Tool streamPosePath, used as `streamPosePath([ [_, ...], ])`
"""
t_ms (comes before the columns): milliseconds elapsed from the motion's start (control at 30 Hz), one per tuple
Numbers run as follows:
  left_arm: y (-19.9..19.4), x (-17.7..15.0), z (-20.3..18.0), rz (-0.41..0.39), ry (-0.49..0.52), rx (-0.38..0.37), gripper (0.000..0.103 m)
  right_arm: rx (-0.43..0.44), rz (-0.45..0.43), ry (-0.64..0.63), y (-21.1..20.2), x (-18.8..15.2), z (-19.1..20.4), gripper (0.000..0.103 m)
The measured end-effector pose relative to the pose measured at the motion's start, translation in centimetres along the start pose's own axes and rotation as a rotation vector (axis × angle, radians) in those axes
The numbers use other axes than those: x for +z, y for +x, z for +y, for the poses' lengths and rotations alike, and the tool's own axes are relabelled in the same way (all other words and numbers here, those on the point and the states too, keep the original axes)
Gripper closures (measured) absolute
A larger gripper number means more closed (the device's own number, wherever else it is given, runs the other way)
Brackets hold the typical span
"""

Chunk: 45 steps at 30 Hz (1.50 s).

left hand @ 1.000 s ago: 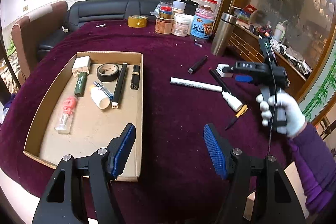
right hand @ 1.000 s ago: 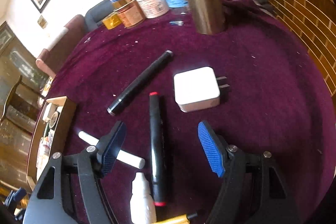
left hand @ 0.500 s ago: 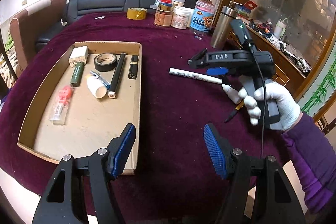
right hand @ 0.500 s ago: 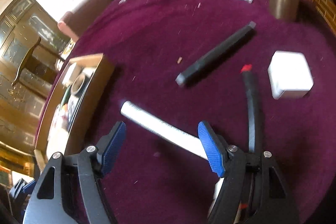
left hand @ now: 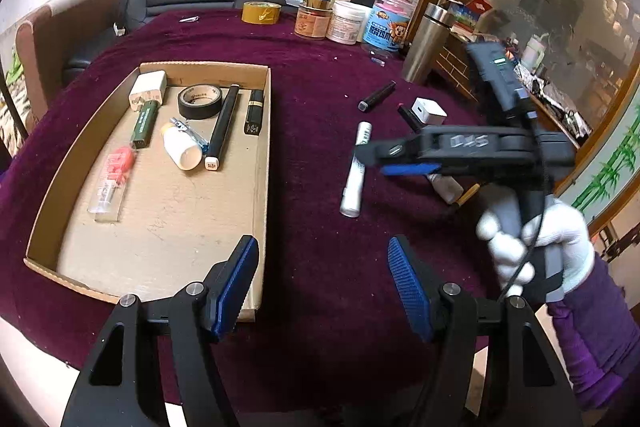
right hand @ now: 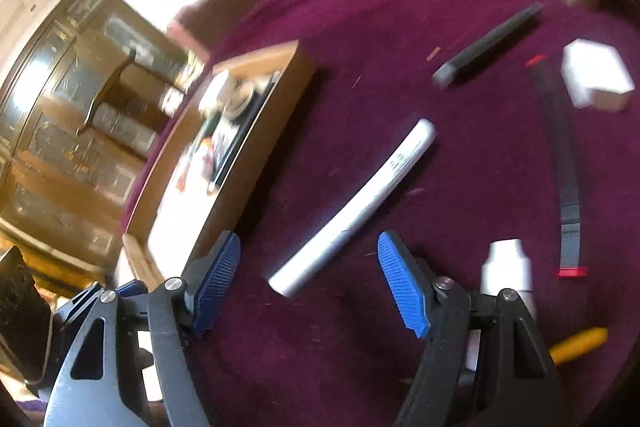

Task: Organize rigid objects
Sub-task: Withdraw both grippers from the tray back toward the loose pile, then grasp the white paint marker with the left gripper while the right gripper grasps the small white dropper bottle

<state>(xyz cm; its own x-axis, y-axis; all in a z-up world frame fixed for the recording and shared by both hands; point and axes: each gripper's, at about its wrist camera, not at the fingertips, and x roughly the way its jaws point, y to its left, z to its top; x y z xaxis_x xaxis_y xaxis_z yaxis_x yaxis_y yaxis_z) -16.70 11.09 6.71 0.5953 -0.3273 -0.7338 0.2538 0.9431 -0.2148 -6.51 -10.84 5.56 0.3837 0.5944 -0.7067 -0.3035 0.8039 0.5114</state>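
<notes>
A white marker lies on the purple cloth to the right of the cardboard tray. My right gripper, held by a white-gloved hand, hovers over it with its jaws pointing left. In the right wrist view the white marker has its near end between the open right gripper, pads clear of it. My left gripper stands open and empty at the tray's near right corner. Loose nearby: black marker, red-tipped black pen, white charger, white bottle, yellow pen.
The tray holds a black tape roll, a white plug, a small white bottle and several pens. Jars, yellow tape and a steel flask stand at the back. A sofa and a chair lie beyond.
My right gripper swung left, away from the charger, and came over the white marker. The marker turned from lying crosswise to pointing toward me. The left gripper stayed put.
</notes>
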Motion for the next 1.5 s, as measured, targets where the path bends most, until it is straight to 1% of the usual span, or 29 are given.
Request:
streamPosePath([
  [67, 0.3, 0.2, -0.6, 0.005, 0.028, 0.021, 0.042, -0.040, -0.096, 0.028, -3.0, -0.3, -1.3, 0.031],
  [200, 1.5, 0.8, -2.4, 0.013, 0.109, 0.091, 0.042, -0.140, -0.221, 0.093, -6.5, -1.6, -3.8, 0.031],
  [367, 2.8, 0.8, -4.7, 0.011, 0.193, 0.151, 0.042, -0.205, -0.282, 0.215, -7.7, -3.0, -8.1, 0.031],
  [500, 4.1, 0.6, -6.0, 0.043, 0.246, 0.214, 0.042, -0.282, -0.338, 0.276, -8.3, -3.0, -11.1, 0.031],
  [533, 4.4, 0.5, -6.1, 0.051, 0.255, 0.228, 0.042, -0.287, -0.345, 0.293, -8.3, -2.9, -11.7, 0.031],
  [600, 5.0, 0.4, -6.3, 0.064, 0.269, 0.255, 0.042, -0.277, -0.350, 0.331, -8.2, -2.6, -12.6, 0.031],
  [667, 5.3, 0.3, -6.4, 0.066, 0.280, 0.279, 0.042, -0.276, -0.362, 0.335, -8.5, -2.6, -12.9, 0.031],
  [867, 5.7, 0.1, -6.9, 0.055, 0.297, 0.318, 0.042, -0.275, -0.320, 0.357, -7.6, -2.5, -13.4, 0.031],
  [1500, 6.1, -0.3, -6.6, 0.064, 0.291, 0.333, 0.041, -0.305, -0.312, 0.339, -7.2, -2.8, -12.8, 0.031],
])
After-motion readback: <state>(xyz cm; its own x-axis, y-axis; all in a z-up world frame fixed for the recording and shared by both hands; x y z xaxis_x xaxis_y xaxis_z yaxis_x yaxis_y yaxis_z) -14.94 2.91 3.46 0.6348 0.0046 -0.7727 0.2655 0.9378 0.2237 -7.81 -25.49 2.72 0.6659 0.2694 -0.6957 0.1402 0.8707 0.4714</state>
